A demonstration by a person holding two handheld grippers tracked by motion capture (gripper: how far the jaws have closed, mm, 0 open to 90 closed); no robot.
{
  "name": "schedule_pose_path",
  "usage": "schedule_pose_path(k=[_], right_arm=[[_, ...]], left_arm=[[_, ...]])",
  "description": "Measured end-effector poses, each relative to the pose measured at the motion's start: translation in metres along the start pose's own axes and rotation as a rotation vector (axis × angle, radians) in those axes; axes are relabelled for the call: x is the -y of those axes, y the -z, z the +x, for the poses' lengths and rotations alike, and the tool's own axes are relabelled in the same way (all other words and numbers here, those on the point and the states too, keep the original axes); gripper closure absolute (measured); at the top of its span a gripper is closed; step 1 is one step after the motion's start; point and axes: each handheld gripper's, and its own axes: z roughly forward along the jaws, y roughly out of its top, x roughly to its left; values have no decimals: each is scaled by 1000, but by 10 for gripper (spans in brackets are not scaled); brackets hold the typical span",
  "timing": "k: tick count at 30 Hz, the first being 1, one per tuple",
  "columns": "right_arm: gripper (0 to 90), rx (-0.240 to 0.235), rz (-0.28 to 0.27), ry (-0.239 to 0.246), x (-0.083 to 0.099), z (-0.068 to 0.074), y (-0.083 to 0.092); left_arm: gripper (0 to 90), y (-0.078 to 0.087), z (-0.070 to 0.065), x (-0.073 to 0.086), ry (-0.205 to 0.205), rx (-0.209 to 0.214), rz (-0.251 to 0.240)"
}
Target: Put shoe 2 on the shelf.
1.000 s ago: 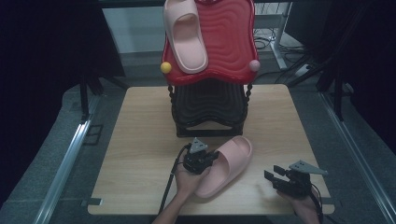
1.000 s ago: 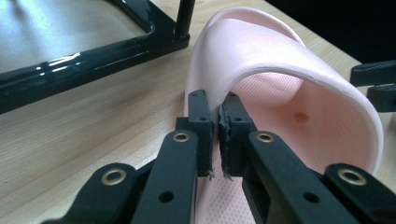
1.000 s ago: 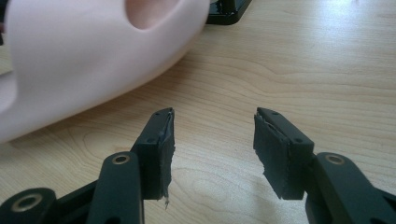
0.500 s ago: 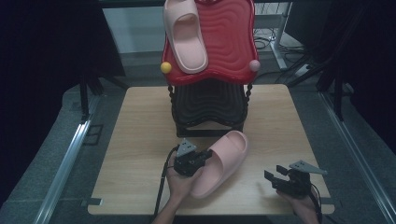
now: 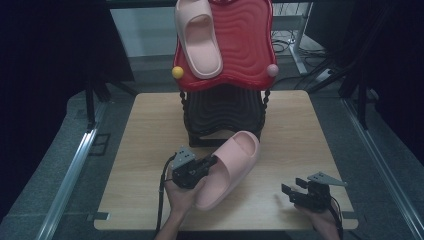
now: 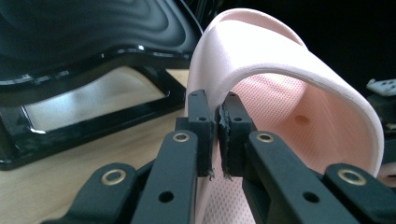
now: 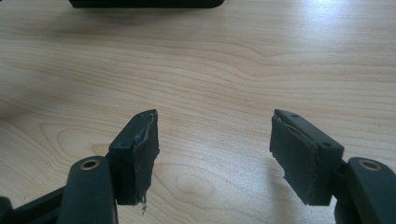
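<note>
Slipper (image 5: 227,169) has come up off the worktop (image 5: 150,130) toe-first over the last second, moving toward the black stand (image 5: 222,112); its mate (image 5: 197,37) already sits on the red rack (image 5: 245,45). Left hand-held gripper (image 6: 217,119) is clamped on the strap edge. Right hand-held gripper (image 7: 212,154) has just been opening, nothing between its jaws.

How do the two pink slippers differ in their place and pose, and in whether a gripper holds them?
The slipper on the red rack lies sole down on the rack's tilted red top, untouched; the slipper near the table's front is clamped by its strap edge in the left gripper. The rack slipper sits high at the back; the held slipper is low, before the black stand. Both are pale pink slides.
</note>
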Motion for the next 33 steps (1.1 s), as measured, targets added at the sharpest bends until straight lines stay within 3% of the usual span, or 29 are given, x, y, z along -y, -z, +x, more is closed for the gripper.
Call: schedule_pose_path(k=[15,26,33], right_arm=[[320,13,19,1,2,-2,-3],[319,13,20,-1,2,-2,-4],[318,12,22,0,2,-1,-4]], left_arm=[[850,22,2,-23,-16,-11,-50],[849,22,2,-27,-6,-19,-70],[848,26,1,-38,-6,-41,-100]])
